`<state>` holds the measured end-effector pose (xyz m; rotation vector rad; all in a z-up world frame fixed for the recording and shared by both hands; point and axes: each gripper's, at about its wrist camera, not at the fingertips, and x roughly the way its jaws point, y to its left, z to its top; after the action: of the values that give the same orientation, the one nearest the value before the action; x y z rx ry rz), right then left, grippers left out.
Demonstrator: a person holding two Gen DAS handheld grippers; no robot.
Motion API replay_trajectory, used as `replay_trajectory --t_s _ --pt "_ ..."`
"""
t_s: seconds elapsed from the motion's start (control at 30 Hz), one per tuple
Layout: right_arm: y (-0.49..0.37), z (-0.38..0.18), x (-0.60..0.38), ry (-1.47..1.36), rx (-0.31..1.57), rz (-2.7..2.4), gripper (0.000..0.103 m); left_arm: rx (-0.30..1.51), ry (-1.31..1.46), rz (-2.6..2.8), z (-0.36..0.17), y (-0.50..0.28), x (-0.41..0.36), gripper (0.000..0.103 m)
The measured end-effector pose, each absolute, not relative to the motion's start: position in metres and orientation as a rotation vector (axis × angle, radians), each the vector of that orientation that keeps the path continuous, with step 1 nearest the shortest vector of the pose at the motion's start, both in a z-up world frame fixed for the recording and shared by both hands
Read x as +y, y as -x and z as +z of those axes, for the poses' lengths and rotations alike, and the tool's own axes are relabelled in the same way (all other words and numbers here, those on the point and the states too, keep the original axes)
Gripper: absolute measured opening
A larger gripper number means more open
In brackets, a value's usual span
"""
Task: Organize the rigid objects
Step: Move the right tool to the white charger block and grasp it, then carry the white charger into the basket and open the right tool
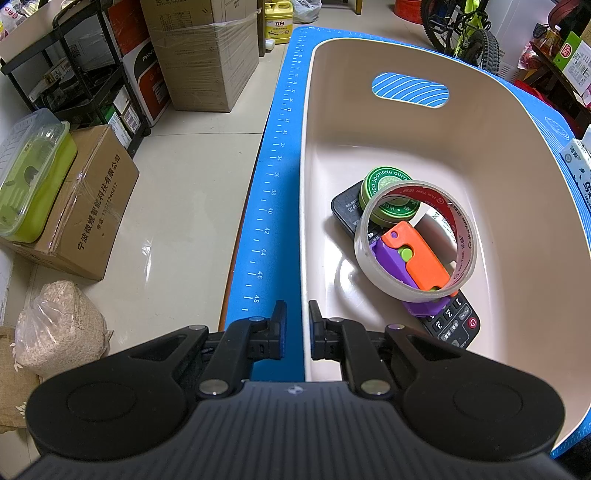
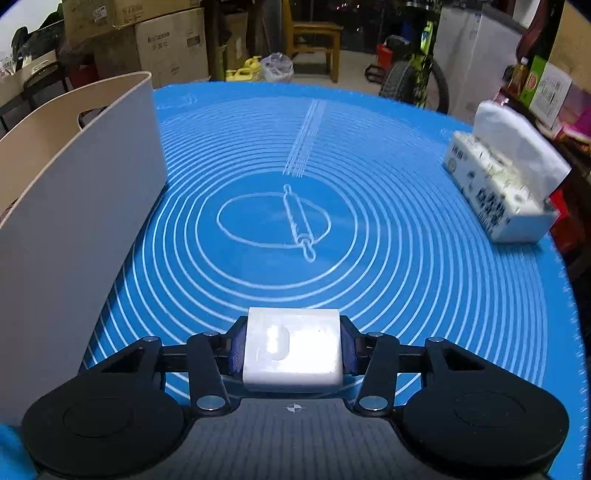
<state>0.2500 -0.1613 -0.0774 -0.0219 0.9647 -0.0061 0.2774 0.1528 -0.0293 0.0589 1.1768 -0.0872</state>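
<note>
In the left wrist view a beige bin (image 1: 369,66) stands on the blue mat (image 1: 273,155). It holds a green ointment tin (image 1: 388,199), a tape roll (image 1: 417,240), an orange and purple toy knife (image 1: 413,258) and a black remote (image 1: 454,321). My left gripper (image 1: 297,321) hovers over the bin's near left rim, its jaws a narrow gap apart and empty. In the right wrist view my right gripper (image 2: 291,350) is shut on a white charger block (image 2: 291,350) above the mat (image 2: 406,221), to the right of the bin (image 2: 81,192).
A tissue pack (image 2: 506,177) lies at the mat's right edge. Left of the table, on the floor, are cardboard boxes (image 1: 207,55), a green lidded container (image 1: 33,173), a black shelf (image 1: 74,66) and a bag of grain (image 1: 55,328). A bicycle (image 1: 465,33) stands behind.
</note>
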Motion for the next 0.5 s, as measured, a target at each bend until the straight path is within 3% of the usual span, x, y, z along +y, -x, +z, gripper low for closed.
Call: replay_trajectory --t_s 0.5 --pt "-0.255 -0.005 -0.146 0.043 0.758 0.016 0.055 1.177 -0.060 -0.086 -0.030 -0.276 0.153 0.014"
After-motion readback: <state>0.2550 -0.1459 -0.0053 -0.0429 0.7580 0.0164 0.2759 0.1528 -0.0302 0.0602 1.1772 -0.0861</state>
